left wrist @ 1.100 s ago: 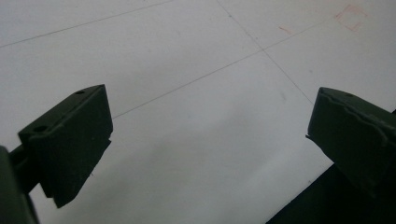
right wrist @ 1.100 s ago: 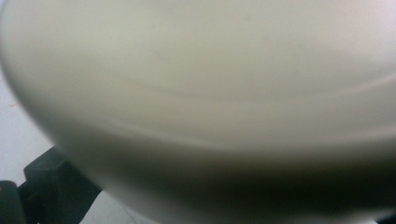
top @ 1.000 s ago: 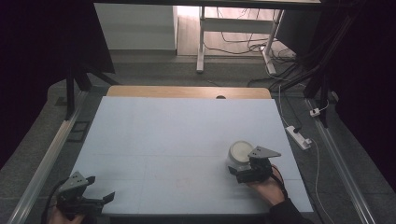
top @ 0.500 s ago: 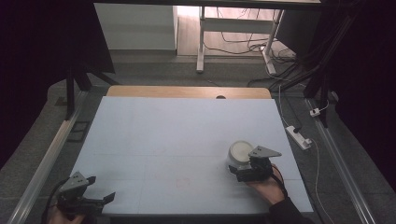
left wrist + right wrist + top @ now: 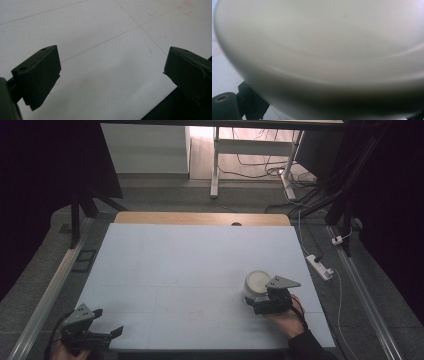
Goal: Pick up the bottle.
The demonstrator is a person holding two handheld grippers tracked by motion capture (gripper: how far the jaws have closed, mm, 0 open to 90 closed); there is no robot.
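Sitting on tabletop [image 5: 190,265] near right front: white bowl [image 5: 258,281], directly ahead of right claw [image 5: 256,306], touching or nearly so. Right claw spread undeterminable. Left claw [image 5: 112,332] spread wide, empty, well apart at left front corner. Right hand nearer.

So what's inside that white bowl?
The white bowl looks pale and empty from above, but the right gripper hides its near side, so something small there can't be ruled out.

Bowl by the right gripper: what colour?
Plain off-white bowl, no pattern; clearest in the high view.
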